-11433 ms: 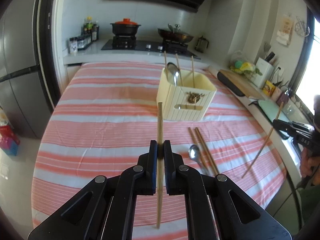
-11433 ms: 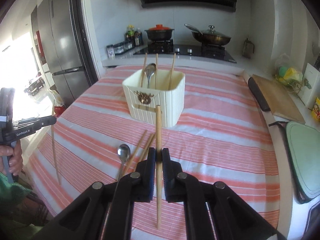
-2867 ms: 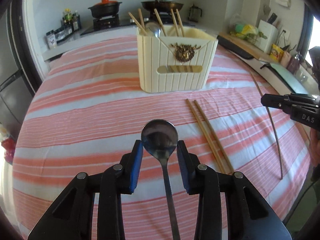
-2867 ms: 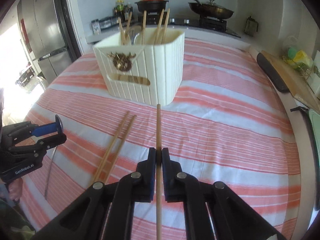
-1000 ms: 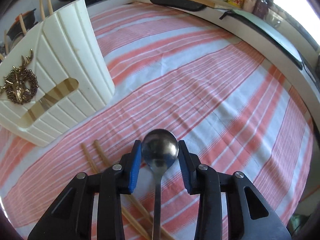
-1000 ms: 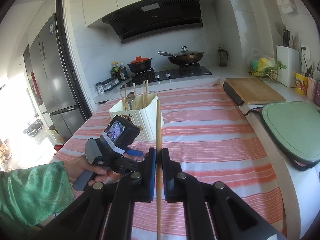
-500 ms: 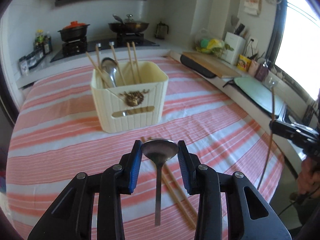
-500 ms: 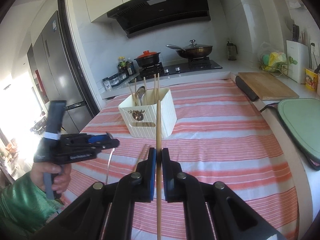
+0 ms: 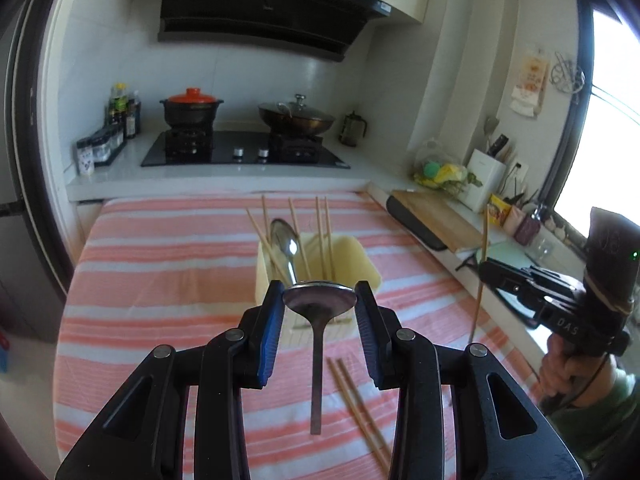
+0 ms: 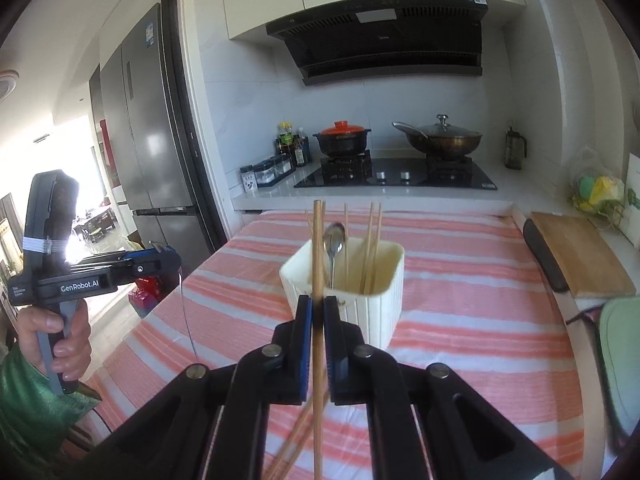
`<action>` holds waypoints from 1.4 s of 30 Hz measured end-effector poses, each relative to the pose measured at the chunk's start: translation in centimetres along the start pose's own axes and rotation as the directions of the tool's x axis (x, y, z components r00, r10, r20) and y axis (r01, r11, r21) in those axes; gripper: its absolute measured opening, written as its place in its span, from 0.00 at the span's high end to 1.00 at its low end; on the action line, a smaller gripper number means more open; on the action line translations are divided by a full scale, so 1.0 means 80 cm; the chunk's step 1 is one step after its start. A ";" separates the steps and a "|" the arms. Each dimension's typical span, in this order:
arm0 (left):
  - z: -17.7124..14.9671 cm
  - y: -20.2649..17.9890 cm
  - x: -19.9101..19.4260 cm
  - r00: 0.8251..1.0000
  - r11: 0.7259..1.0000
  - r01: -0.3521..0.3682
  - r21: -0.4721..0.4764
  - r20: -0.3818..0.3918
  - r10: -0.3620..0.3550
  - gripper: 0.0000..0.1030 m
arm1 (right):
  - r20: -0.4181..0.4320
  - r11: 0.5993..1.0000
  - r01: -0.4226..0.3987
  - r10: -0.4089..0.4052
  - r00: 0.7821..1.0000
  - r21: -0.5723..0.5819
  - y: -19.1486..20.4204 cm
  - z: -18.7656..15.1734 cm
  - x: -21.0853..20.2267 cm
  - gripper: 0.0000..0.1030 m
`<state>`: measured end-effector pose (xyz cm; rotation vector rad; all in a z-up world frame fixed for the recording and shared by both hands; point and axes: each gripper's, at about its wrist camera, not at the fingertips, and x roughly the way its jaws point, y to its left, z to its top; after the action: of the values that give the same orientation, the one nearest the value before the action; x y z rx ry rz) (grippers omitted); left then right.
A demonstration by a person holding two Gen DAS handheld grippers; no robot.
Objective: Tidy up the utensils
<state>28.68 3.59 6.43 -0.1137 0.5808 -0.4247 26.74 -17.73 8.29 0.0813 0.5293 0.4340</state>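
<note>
Two loose wooden chopsticks (image 9: 356, 404) lie on the striped cloth (image 9: 160, 264), their near ends cut off behind the left gripper (image 9: 320, 312), whose blue pads clamp the bowl of a shiny steel spoon (image 9: 318, 304), handle hanging straight down. Right gripper (image 10: 318, 320) is closed on one slim wooden chopstick (image 10: 317, 272), held upright. Beyond both stands the ribbed cream holder (image 10: 376, 312), its front emblem hidden, with spoon and chopsticks upright inside.
</note>
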 end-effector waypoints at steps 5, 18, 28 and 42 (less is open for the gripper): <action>0.087 0.001 0.029 0.996 0.999 -0.033 -0.015 0.079 0.034 0.65 | 0.077 1.000 -0.007 0.007 0.997 -0.008 -0.012 0.083 0.061 0.94; 0.083 0.064 0.203 0.989 0.974 -0.150 -0.169 -0.035 0.146 0.65 | 0.107 0.997 0.048 -0.055 0.993 0.062 -0.069 0.101 0.222 0.94; 0.000 0.037 0.210 0.962 0.970 -0.238 -0.057 -0.152 0.227 0.09 | -0.153 0.995 0.080 -0.072 0.986 0.051 -0.081 0.018 0.242 0.49; -0.064 -0.049 0.036 0.909 0.908 -0.416 0.045 0.036 0.415 0.02 | -0.098 0.991 0.126 -0.130 0.987 -0.048 0.000 -0.022 0.046 0.44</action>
<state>26.62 -1.12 1.55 0.0561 0.5512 -0.0219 28.70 -16.26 5.00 -0.0150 0.6215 0.3242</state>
